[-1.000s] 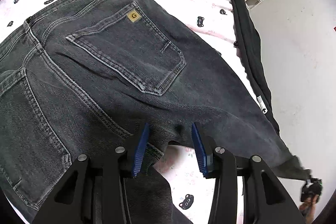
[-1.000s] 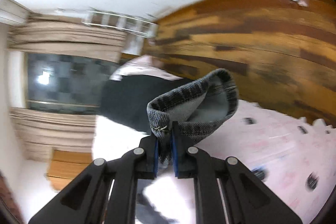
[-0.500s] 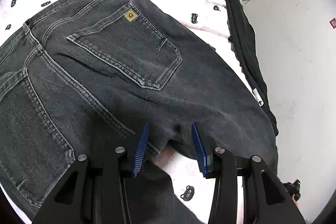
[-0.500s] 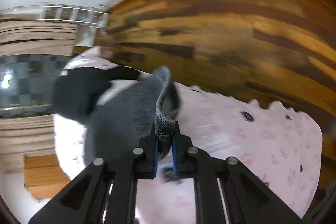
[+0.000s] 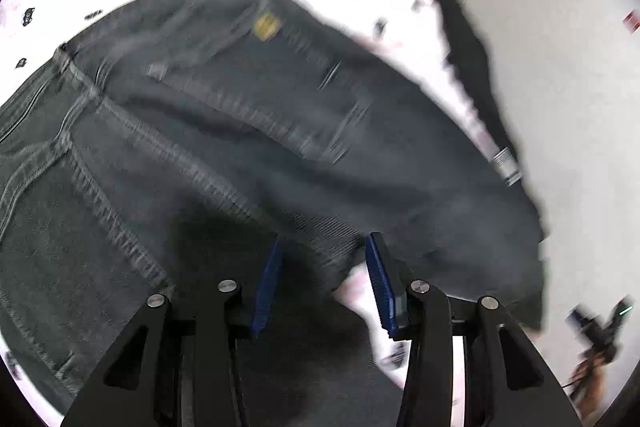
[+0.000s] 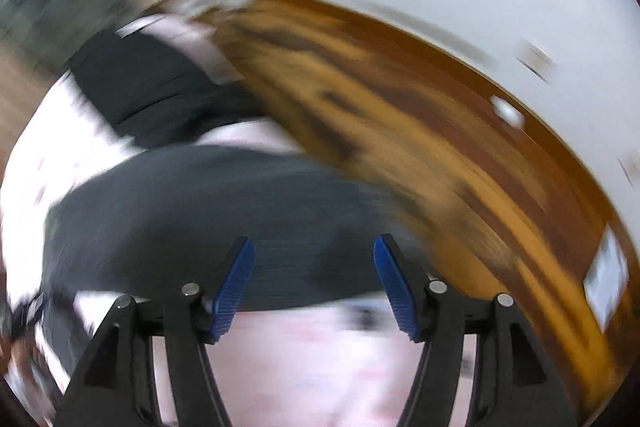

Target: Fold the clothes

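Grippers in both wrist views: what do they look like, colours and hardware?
The left gripper and the right gripper look alike: black angular frames with triangular cutouts, round silver pivot pins, and two fingers faced with ribbed blue pads. No cables, markings or sleeves show in either view.
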A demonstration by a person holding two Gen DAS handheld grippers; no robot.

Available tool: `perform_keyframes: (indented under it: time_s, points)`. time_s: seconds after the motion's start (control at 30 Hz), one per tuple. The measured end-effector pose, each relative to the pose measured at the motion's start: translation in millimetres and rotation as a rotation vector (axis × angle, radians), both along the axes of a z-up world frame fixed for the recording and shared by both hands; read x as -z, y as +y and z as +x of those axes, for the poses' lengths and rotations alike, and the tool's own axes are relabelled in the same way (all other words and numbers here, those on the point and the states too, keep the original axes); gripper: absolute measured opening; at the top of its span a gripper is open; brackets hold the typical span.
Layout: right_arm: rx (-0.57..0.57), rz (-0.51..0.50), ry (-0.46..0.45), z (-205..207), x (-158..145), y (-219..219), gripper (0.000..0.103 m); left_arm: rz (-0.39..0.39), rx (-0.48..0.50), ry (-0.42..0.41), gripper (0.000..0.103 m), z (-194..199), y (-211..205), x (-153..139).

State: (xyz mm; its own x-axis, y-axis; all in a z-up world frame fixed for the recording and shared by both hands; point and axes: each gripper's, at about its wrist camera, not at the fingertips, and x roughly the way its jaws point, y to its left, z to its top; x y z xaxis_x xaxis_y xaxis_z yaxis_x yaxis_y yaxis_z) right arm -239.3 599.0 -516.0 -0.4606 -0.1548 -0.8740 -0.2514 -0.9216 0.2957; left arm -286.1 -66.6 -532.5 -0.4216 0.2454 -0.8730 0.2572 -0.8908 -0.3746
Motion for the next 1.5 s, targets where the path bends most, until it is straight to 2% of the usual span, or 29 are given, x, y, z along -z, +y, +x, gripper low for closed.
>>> perform_keyframes:
  time_s: [0.03,0.1,0.23,0.27,0.33,0.4,0.43,0.57,0.67,0.8,0.93,1.03,1.13,1.23,1.33,1.5]
  points:
    - [-0.073,0.002,0.027,-11,-3,-33,0.065,-0.015,0.009,-0.043,0.050,1,0,13]
    - [-0.188,0.014,0.064,-29,-4,-91,0.065,-0.046,0.026,-0.128,0.052,4,1,39]
    - [-0.378,0.030,0.076,-63,14,-196,0.066,-0.056,0.085,-0.096,0.053,8,1,46]
    - [-0.396,0.030,0.057,-69,26,-209,0.066,-0.056,0.090,-0.100,0.053,7,2,44]
    - [-0.429,0.061,-0.037,-82,61,-232,0.067,-0.053,0.097,-0.084,0.052,7,0,36]
    - [-0.431,0.101,-0.134,-89,92,-241,0.067,-0.060,0.096,-0.025,0.052,21,-12,18]
    - [-0.428,0.112,-0.148,-89,97,-244,0.067,-0.063,0.095,0.004,0.052,27,-18,9]
    - [-0.404,0.124,-0.070,-75,70,-247,0.067,-0.077,0.092,0.121,0.052,54,-43,-26]
    - [-0.407,0.163,0.037,-38,35,-255,0.067,-0.088,0.051,0.143,0.052,90,-83,-35]
    - [-0.387,0.198,0.081,27,5,-279,0.073,-0.123,0.015,0.112,0.053,124,-135,-42]
    - [-0.401,0.228,0.039,91,2,-328,0.076,-0.186,0.053,0.044,0.053,154,-164,-39]
    - [-0.436,0.249,0.003,140,5,-363,0.078,-0.225,0.139,0.010,0.053,171,-172,-40]
    - [-0.465,0.256,-0.025,182,5,-395,0.079,-0.241,0.200,0.006,0.053,184,-178,-43]
    - [-0.436,0.240,-0.062,217,3,-403,0.079,-0.268,0.249,0.003,0.053,187,-183,-44]
    - [-0.369,0.229,-0.102,248,2,-397,0.079,-0.214,0.236,-0.013,0.054,188,-202,-40]
    - [-0.207,0.240,-0.163,290,3,-368,0.079,-0.057,0.085,-0.040,0.054,185,-245,-23]
